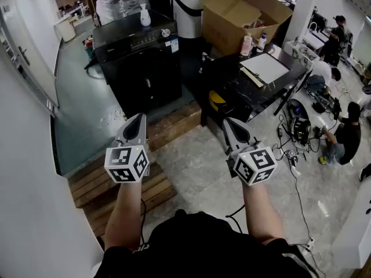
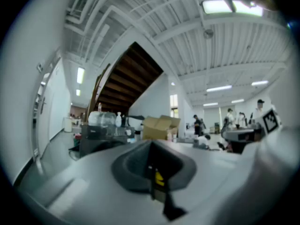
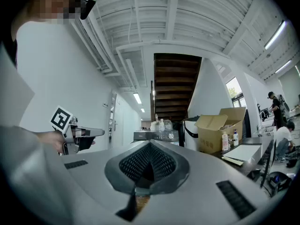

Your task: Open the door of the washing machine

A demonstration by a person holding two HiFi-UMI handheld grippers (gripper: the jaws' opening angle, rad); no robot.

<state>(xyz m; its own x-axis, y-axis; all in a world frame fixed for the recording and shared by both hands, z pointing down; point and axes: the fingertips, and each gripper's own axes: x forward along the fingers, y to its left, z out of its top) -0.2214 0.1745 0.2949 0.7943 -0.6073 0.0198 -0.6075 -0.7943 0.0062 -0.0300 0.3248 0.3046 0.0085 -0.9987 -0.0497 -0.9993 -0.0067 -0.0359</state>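
Nearest in the head view, two bare forearms over a dark shirt, holding the left hand-held gripper and right hand-held gripper level, well short of the washing machine. Black, front door closed, standing beyond a wooden pallet; cardboard box and dark bench to its right.

In the left gripper view, jaws pressed together, nothing between, washing machine far ahead, left of centre.

In the right gripper view, jaws likewise closed and empty, washing machine straight ahead, left hand-held gripper off to its left.
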